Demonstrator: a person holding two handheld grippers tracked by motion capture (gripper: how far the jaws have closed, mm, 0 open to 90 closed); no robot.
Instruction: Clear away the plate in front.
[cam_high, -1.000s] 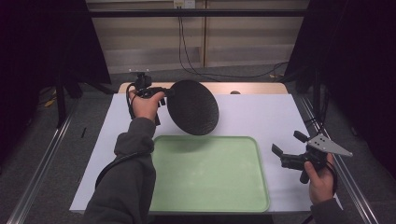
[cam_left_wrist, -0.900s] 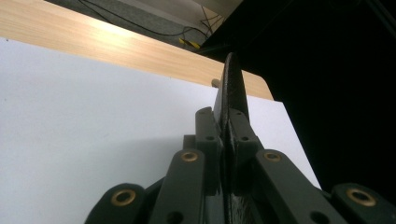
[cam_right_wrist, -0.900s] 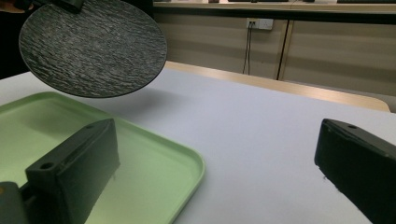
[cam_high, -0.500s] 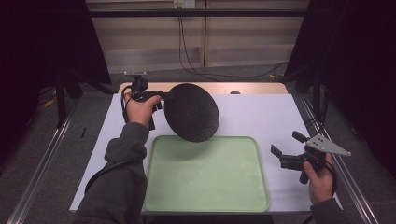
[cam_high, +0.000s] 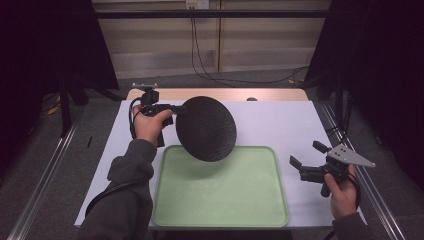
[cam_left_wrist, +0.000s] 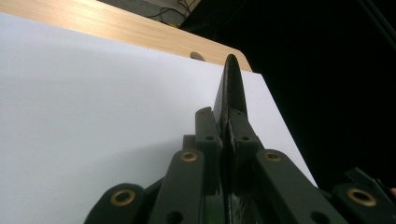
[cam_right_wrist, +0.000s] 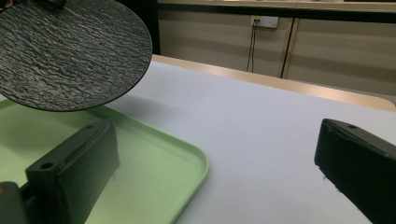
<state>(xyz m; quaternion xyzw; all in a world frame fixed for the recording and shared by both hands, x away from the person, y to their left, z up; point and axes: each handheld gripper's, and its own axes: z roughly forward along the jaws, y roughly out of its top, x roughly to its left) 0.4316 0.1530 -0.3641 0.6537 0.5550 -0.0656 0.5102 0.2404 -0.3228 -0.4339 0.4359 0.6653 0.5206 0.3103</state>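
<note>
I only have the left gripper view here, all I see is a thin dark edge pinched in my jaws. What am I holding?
Observer: A round black plate with a rough slate-like texture; the left gripper grips it at its rim.
Operator: What's under it?
Observer: The near part of the plate hangs tilted above the far left corner of a light green tray, not touching it.
Operator: And my other gripper?
Observer: The right gripper is held right of the tray, jaws open, nothing between them.
</note>
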